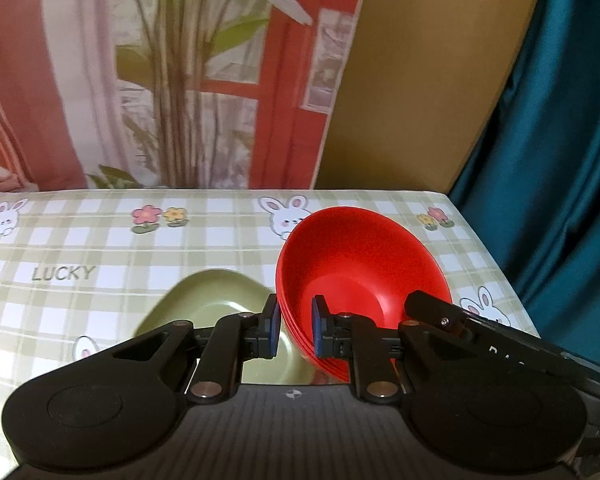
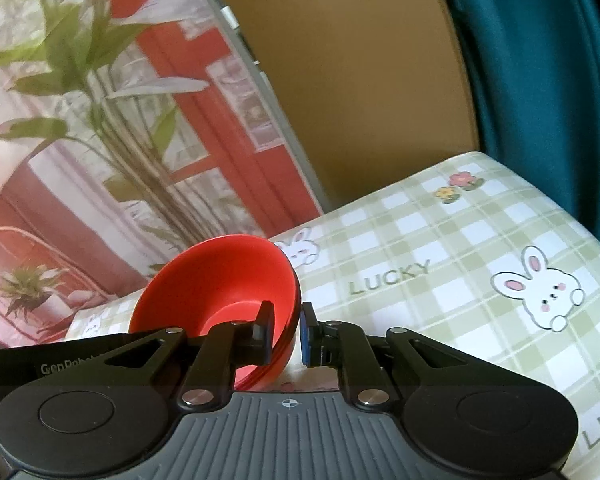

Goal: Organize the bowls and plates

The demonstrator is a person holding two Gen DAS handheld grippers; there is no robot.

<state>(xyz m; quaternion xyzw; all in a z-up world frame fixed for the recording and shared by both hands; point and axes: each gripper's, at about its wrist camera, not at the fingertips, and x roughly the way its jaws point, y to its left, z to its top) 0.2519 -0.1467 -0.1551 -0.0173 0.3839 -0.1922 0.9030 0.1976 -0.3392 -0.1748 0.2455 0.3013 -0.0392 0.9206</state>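
A stack of red bowls (image 1: 360, 264) is held tilted above the table between both grippers. My left gripper (image 1: 296, 330) is shut on the stack's left rim, one pad inside, one outside. My right gripper (image 2: 286, 332) is shut on the opposite rim of the same red bowls (image 2: 220, 284); its black finger also shows in the left wrist view (image 1: 440, 312) on the right rim. A green plate (image 1: 216, 312) lies on the table below and left of the bowls, partly hidden by my left gripper.
The table wears a green checked cloth (image 1: 100, 248) with rabbits and "LUCKY" print. Its far edge meets a printed plant backdrop (image 1: 160, 80) and a brown panel (image 1: 420, 80). A teal curtain (image 1: 560, 140) hangs past the right edge.
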